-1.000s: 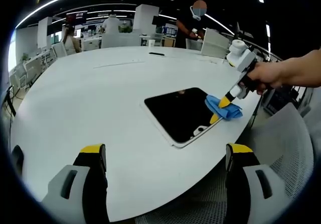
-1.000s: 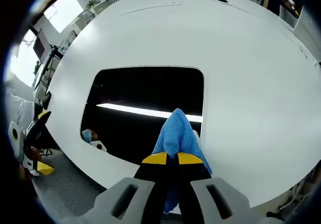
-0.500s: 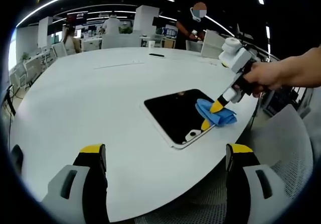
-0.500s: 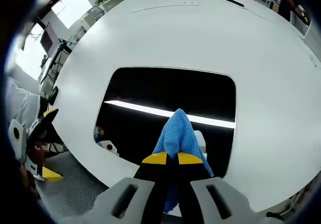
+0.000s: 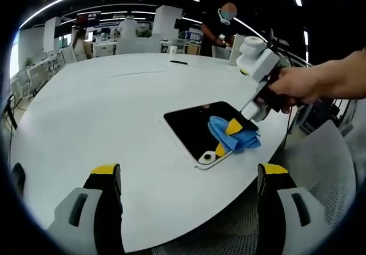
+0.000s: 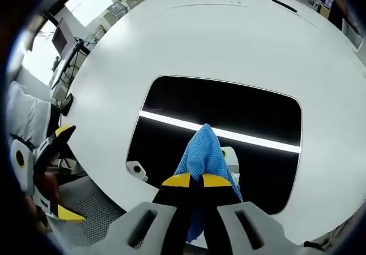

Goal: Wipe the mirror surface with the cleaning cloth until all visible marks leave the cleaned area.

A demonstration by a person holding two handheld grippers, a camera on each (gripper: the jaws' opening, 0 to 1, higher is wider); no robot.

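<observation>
A flat mirror [image 5: 197, 127] [image 6: 229, 109] with a white frame lies on the white table, its glass dark with a bright ceiling light strip reflected across it. My right gripper [image 6: 193, 179] [image 5: 226, 135] is shut on a blue cleaning cloth [image 6: 201, 155] [image 5: 231, 135], which presses on the mirror's near right part. A hand [image 5: 297, 86] holds that gripper. My left gripper [image 5: 189, 172] hangs open at the table's near edge, well short of the mirror, with nothing between its fingers. It also appears at the left edge of the right gripper view as the left gripper [image 6: 40, 180].
The big white oval table [image 5: 103, 106] [image 6: 240, 43] has a dark flat object [image 5: 178, 62] at its far side. A mesh chair [image 5: 320, 169] stands by the right edge. People and desks fill the far background.
The right gripper has dragged the blue cloth leftward across the mirror, from its right edge toward its middle. The left gripper has stayed still.
</observation>
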